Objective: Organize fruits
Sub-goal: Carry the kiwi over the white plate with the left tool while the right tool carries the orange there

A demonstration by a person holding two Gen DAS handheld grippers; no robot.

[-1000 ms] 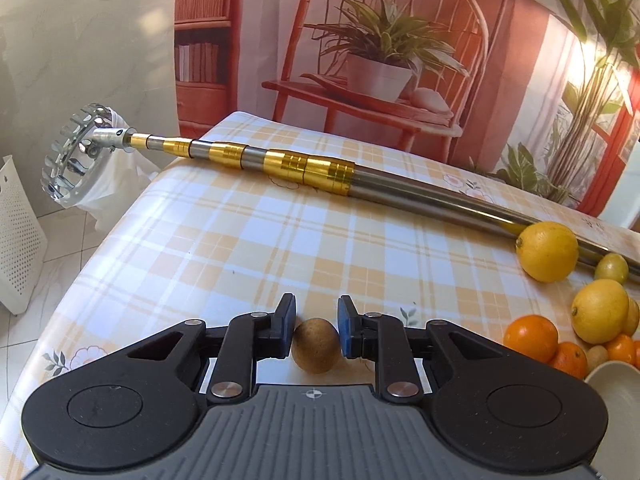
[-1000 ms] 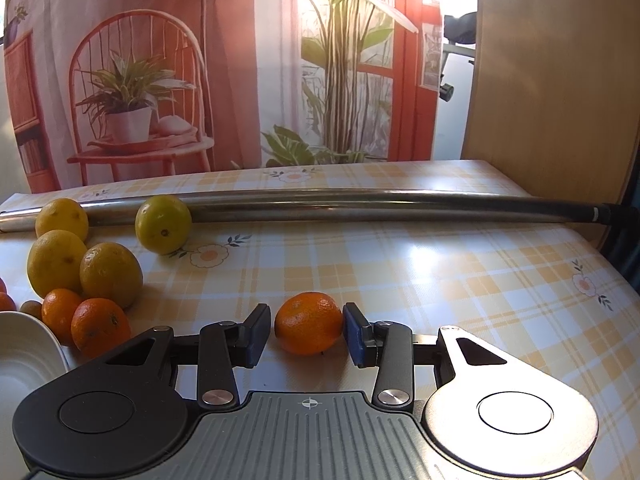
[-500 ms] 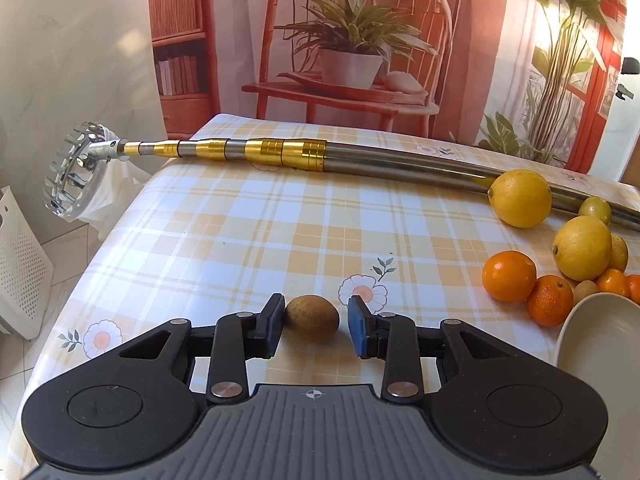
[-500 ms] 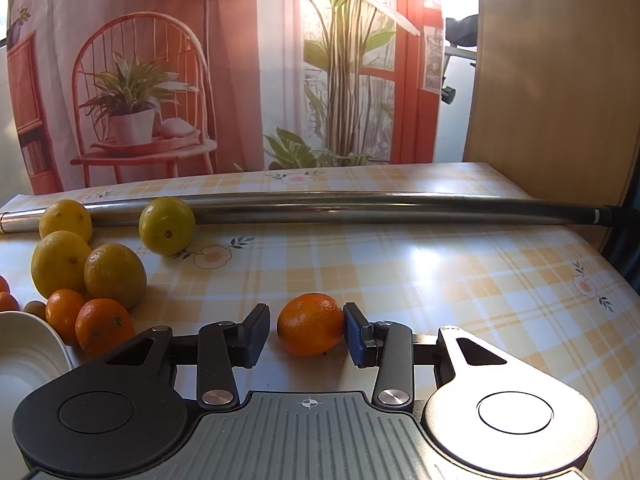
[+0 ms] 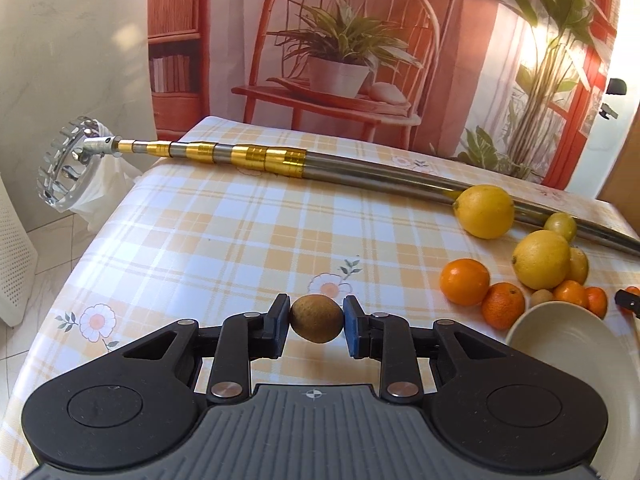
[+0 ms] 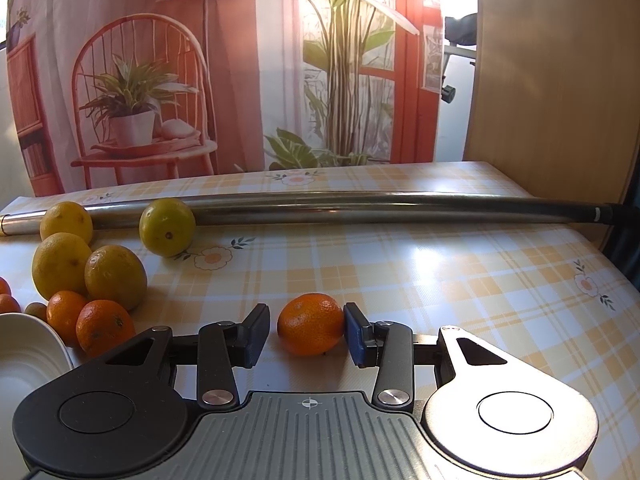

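Left gripper (image 5: 316,326) now clamping kiwi (image 5: 316,319), lifted

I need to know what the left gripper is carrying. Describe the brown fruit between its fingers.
The brown fruit is small, egg-shaped, with dull, rough, speckled skin, like a kiwi. It sits lengthwise between the left gripper fingers, both blue pads pressing its ends. It seems lifted just above the checked tablecloth, apart from the other fruit.

Glossy tablecloth (image 6: 440,280), shiny metal pole (image 6: 380,206)
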